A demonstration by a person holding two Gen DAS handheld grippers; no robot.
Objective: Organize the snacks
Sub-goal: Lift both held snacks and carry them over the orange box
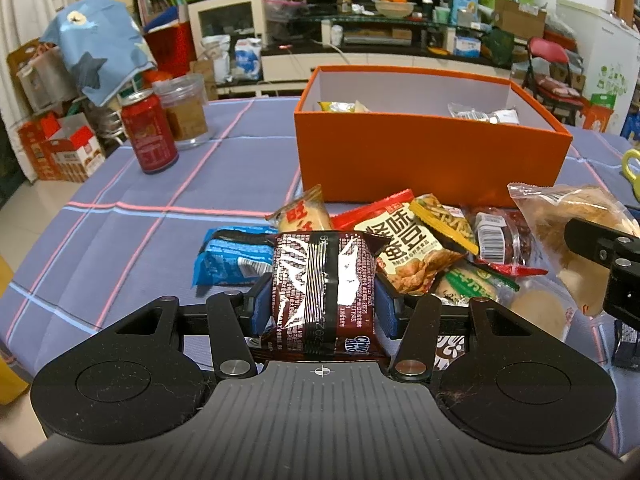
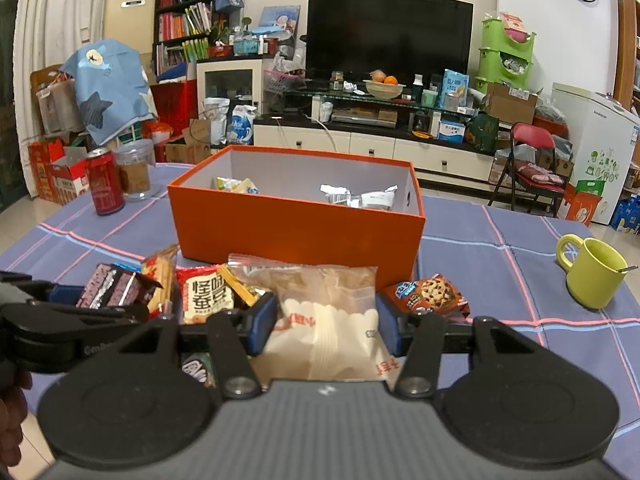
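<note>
My left gripper (image 1: 322,304) is shut on a dark brown cookie packet (image 1: 325,292), held above the snack pile on the table. My right gripper (image 2: 327,322) is shut on a clear bag of pale pastry (image 2: 328,320); that bag (image 1: 576,232) also shows at the right of the left wrist view. Behind the pile stands an open orange box (image 1: 428,156), (image 2: 296,228) with a few packets inside. Loose snacks lie in front of it: a blue packet (image 1: 230,256), a broad-bean packet (image 1: 408,248), (image 2: 208,296) and a chocolate-chip cookie packet (image 2: 432,292).
A red can (image 1: 148,132) and a clear plastic jar (image 1: 186,110) stand at the far left of the blue checked tablecloth (image 1: 120,220). A yellow-green mug (image 2: 596,272) with a spoon sits at the right. Beyond the table are a TV stand, shelves and a red folding chair (image 2: 532,164).
</note>
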